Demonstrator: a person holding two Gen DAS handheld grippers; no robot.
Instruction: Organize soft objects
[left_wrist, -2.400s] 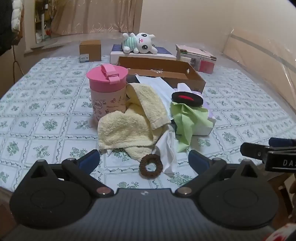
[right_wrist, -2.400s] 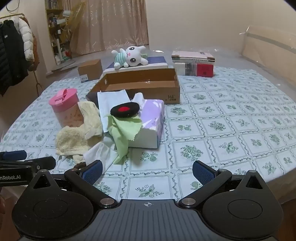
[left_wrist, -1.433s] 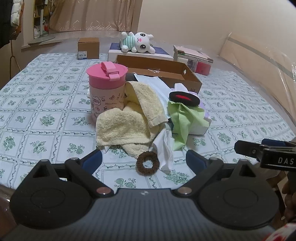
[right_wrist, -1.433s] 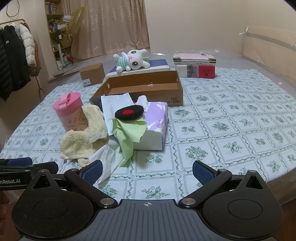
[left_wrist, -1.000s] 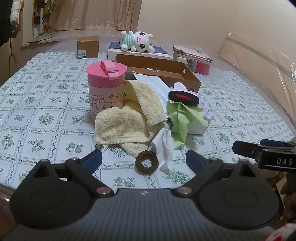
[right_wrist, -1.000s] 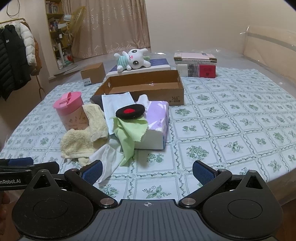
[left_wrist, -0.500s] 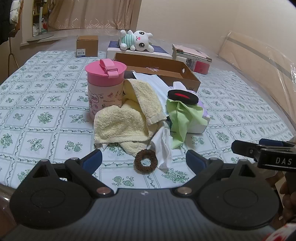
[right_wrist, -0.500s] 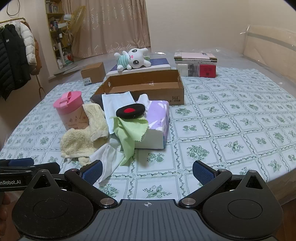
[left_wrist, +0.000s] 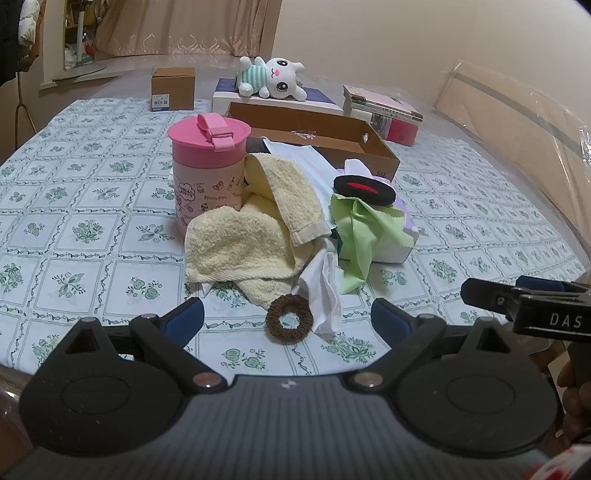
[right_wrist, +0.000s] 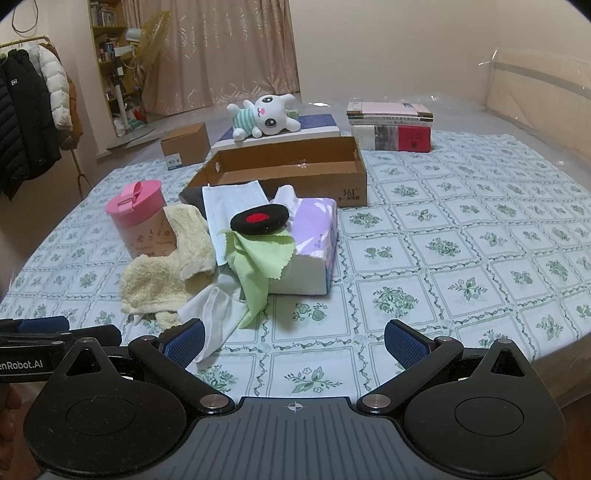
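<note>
both grippers wide apart at the table's near edge, soft pile ahead

the left gripper (left_wrist: 286, 319) hangs over the near edge of the table (left_wrist: 92, 236) with its fingers spread and nothing between them. the scrunchie (left_wrist: 289, 320) lies on the cloth just ahead of it, between the two fingertips in that view, touching the white cloth (left_wrist: 325, 295) to its right.

behind the scrunchie the yellow towel (left_wrist: 240, 247) is heaped against the pink cup (left_wrist: 208, 173), one fold draped up over the heap. the green cloth (left_wrist: 360, 229) hangs off the tissue box (right_wrist: 314, 243), and the black pad (right_wrist: 259, 219) with a red centre sits on top of both. a face mask (right_wrist: 229, 210) lies between towel and box.

the right gripper (right_wrist: 293, 343) is likewise released and empty, over the table edge to the right of the pile. the white cloth's tip reaches its left finger in that view; contact cannot be told.

farther back stands the open cardboard box (right_wrist: 291, 173), then the plush (right_wrist: 264, 120) lying on a flat box, books (right_wrist: 391, 127) to the right, a small carton (right_wrist: 184, 146) to the left.
</note>
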